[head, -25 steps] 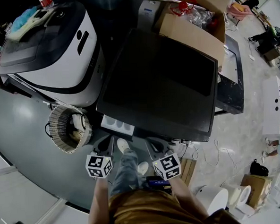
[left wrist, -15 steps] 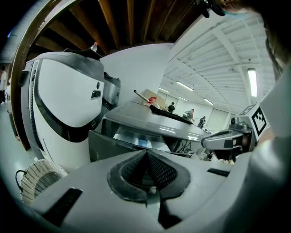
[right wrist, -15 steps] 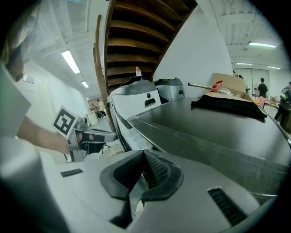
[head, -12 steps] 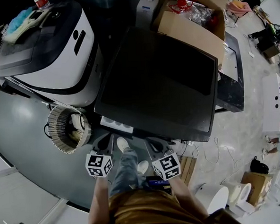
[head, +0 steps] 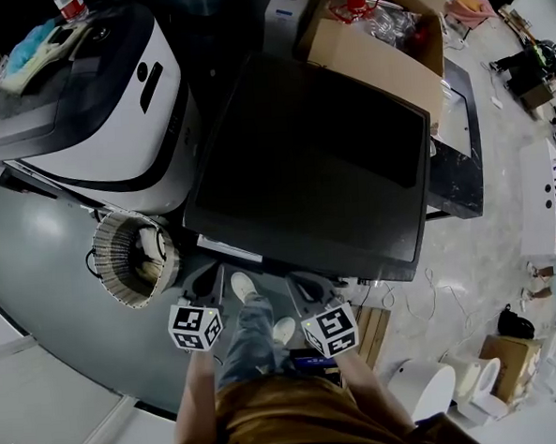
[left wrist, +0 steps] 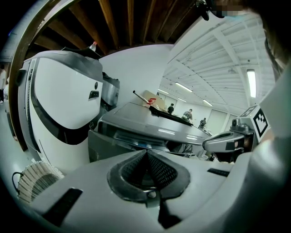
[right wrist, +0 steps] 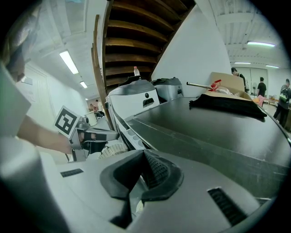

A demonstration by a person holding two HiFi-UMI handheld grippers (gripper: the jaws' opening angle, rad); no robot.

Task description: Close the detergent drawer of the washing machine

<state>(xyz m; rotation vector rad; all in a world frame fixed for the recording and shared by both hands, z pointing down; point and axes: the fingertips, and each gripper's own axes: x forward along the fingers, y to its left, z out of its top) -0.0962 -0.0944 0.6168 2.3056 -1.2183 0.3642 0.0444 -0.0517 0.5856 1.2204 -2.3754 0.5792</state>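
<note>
the person stands at the front edge of the dark grey, flat-topped washing machine [head: 322, 167], both tools held low and side by side, apparently so that either can press on the white plastic detergent drawer [head: 225, 249]. that drawer shows as a thin pale strip jutting from the front edge near the machine's left corner. it looks nearly in but not flush, so the push seems unfinished. the left claw [left wrist: 146, 154] has its pads pressed together with nothing between them and points toward that corner; a shut tip makes a blunt pusher, which likely explains it. the right claw [right wrist: 144, 154] is likewise together and empty, off to the drawer's side, probably idle. whether the left claw touches the drawer front cannot be told, since the tool bodies cover that spot from above. the right gripper view shows only a few pale compartments. a tall white appliance with a black band [head: 92, 106] stands beside the left edge, with a round woven basket [head: 130, 258] on the floor below it. a brown cardboard box [head: 371, 56] at the far edge is cut off.
</note>
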